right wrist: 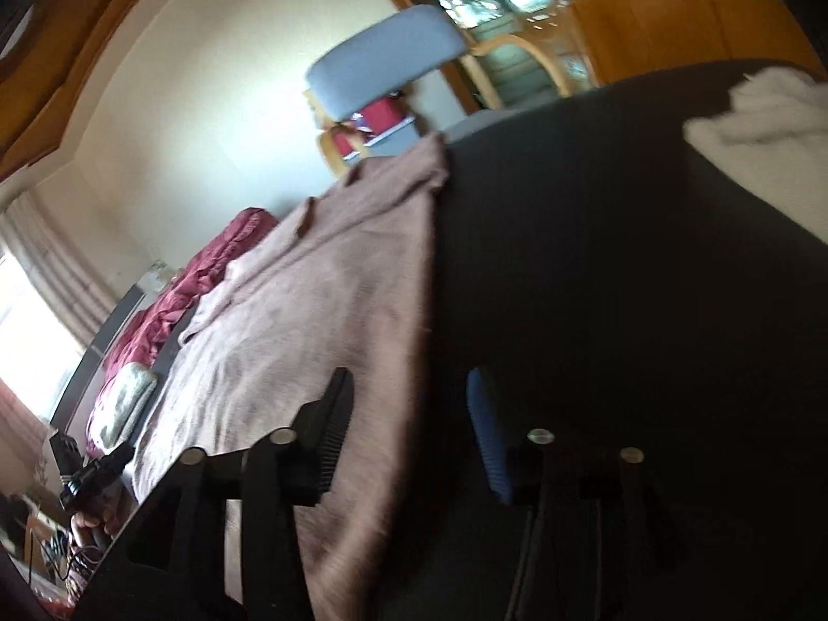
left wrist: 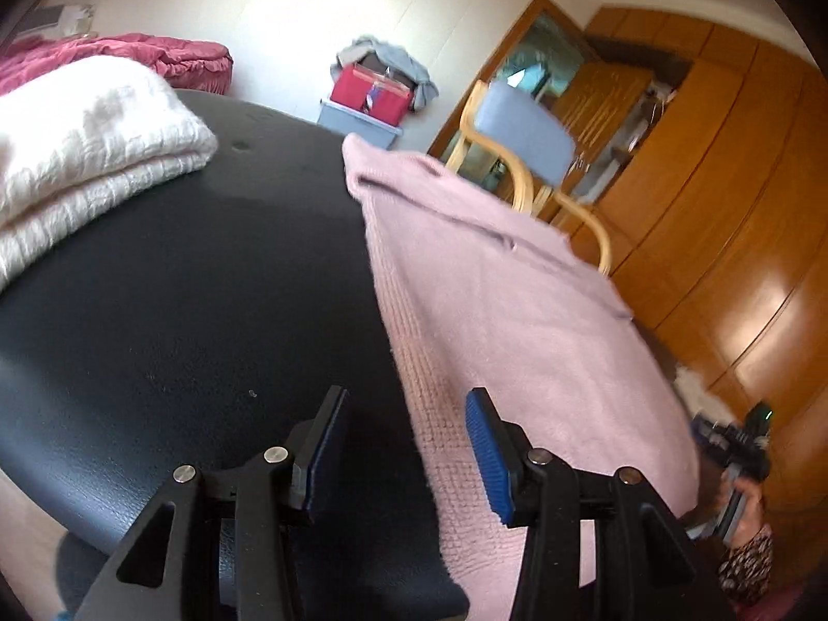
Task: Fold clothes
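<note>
A pink knitted garment lies flat on the black padded table, folded lengthwise with a straight long edge. My left gripper straddles that edge near the front; its jaws are apart and the pads do not press the cloth. In the right wrist view the same garment runs away over the table. My right gripper also stands open across its edge with nothing pinched. Each view shows the other gripper small at the far end, held in a hand.
A folded white cloth sits on the table's far left corner, and shows again as a white cloth. Beyond the table are a crimson blanket, a red box, a blue-backed wooden chair and wooden wardrobes.
</note>
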